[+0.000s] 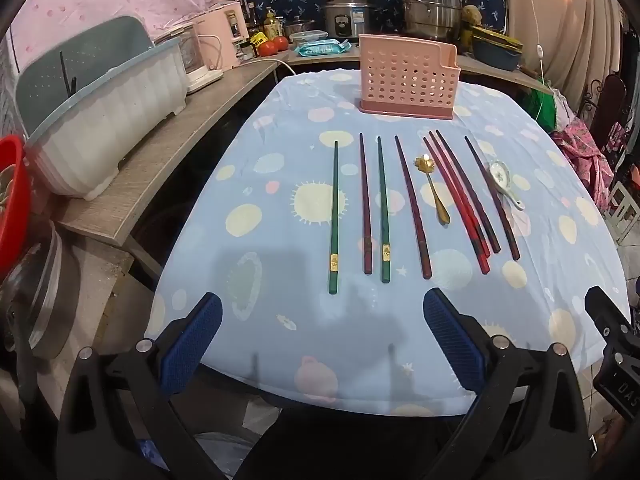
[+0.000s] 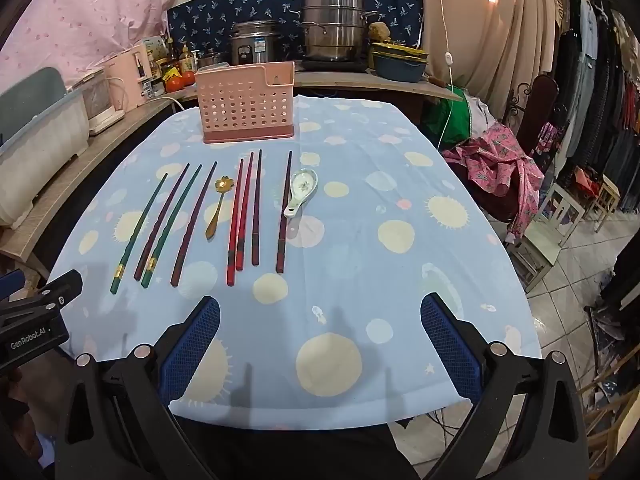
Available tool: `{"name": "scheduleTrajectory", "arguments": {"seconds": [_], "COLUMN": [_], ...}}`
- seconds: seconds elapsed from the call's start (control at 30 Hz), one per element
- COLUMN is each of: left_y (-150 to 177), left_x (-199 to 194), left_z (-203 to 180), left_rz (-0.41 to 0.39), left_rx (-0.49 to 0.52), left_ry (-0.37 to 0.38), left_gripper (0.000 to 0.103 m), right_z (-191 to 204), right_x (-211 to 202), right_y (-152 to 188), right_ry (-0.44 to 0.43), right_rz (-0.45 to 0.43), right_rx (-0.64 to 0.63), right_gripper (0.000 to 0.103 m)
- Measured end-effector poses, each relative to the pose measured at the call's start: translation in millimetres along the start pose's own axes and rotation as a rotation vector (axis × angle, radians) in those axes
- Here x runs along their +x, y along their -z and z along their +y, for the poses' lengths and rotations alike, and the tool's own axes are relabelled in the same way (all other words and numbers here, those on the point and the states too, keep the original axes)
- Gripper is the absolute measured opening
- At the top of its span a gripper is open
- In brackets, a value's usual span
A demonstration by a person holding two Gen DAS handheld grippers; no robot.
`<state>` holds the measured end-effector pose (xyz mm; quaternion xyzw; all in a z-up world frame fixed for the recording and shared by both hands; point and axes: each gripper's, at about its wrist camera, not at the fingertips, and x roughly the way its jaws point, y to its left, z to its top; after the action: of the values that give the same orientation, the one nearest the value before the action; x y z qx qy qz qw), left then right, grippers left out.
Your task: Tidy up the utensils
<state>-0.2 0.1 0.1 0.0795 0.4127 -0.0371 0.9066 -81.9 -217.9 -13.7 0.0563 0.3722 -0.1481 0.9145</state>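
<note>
A pink perforated utensil holder (image 1: 407, 76) (image 2: 247, 102) stands upright at the table's far side. In front of it several chopsticks lie side by side: green ones (image 1: 334, 216) (image 2: 138, 234), dark maroon ones (image 1: 412, 206) (image 2: 194, 222) and red ones (image 1: 456, 204) (image 2: 236, 220). A gold flower-bowl spoon (image 1: 434, 192) (image 2: 216, 210) lies among them, and a white ceramic spoon (image 1: 505, 184) (image 2: 301, 192) at their right end. My left gripper (image 1: 322, 304) is open above the near table edge, nothing between its fingers. My right gripper (image 2: 320, 306) is open too, empty, to the right of the left one.
The table carries a light blue cloth (image 1: 280, 208) (image 2: 400, 240) with pale dots. A wooden shelf on the left holds a white dish rack (image 1: 108, 120) and a pink appliance (image 1: 220, 36). Steel pots (image 2: 334, 28) stand behind. A chair with pink cloth (image 2: 504, 160) is at right.
</note>
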Motion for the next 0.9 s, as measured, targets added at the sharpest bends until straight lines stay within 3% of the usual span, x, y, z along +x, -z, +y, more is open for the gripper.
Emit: {"name": "scheduleTrajectory", "arguments": {"seconds": [0.9], "left_y": [2.5], "left_x": [0.0], "left_z": [2.8], "left_rz": [0.001], "left_rx": [0.001], "left_ry": [0.008], "left_gripper": [0.096], "right_z": [0.2], "right_x": [-1.5], "right_y": [-0.8], "right_ry": [0.001], "right_rz": [-0.006], "right_rx": [-0.003], "right_gripper": [0.096]}}
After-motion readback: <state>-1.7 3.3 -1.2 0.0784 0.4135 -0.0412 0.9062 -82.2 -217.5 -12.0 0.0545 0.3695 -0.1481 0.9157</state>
